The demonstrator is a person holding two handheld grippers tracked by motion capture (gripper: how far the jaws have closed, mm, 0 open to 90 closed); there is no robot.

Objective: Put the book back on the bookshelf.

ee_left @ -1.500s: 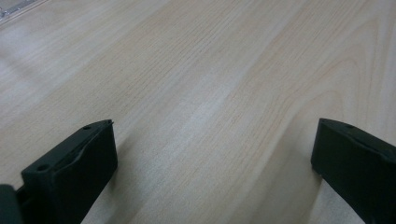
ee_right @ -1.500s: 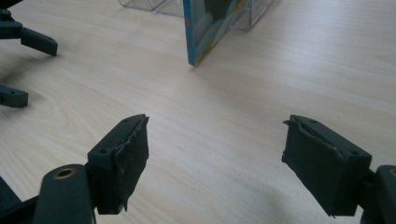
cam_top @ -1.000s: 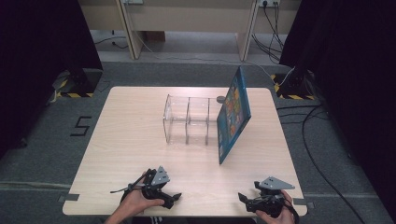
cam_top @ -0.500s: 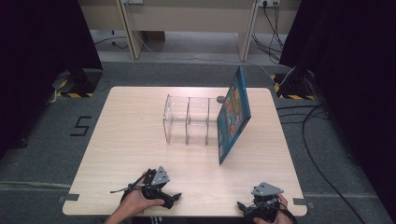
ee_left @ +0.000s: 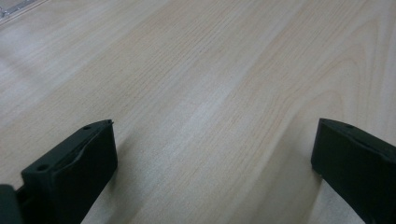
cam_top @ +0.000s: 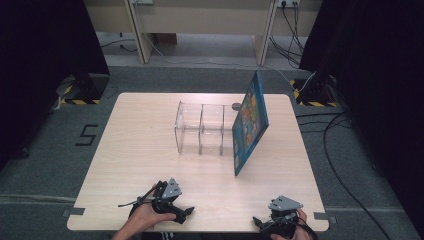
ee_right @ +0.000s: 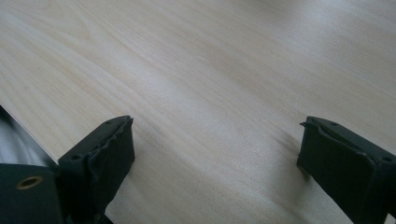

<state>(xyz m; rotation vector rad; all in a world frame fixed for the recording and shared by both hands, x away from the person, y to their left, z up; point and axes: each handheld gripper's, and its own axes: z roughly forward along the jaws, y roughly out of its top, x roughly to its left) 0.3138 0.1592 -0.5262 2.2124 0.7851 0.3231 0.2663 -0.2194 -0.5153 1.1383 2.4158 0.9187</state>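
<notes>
A blue picture book (cam_top: pixel 250 122) stands tilted on its edge, leaning against the right end of a clear acrylic rack (cam_top: pixel 202 127) with several slots, at mid-table. My left gripper (cam_top: pixel 185 212) lies low at the near edge, left of centre. In the left gripper view its jaws (ee_left: pixel 212 149) stand wide apart over bare wood. My right gripper (cam_top: pixel 260 222) sits at the near right edge. Its jaws (ee_right: pixel 215 144) have just been opening, with nothing between them and the table's edge just under the left jaw.
The light wooden table (cam_top: pixel 140 145) has broad bare room left of the rack and in front of it. A small dark round object (cam_top: pixel 236 106) lies behind the rack. Cables and desk legs stand on the floor beyond the far edge.
The right hand has drawn back a little toward the near table edge. The left hand, the book and the rack have not moved.
</notes>
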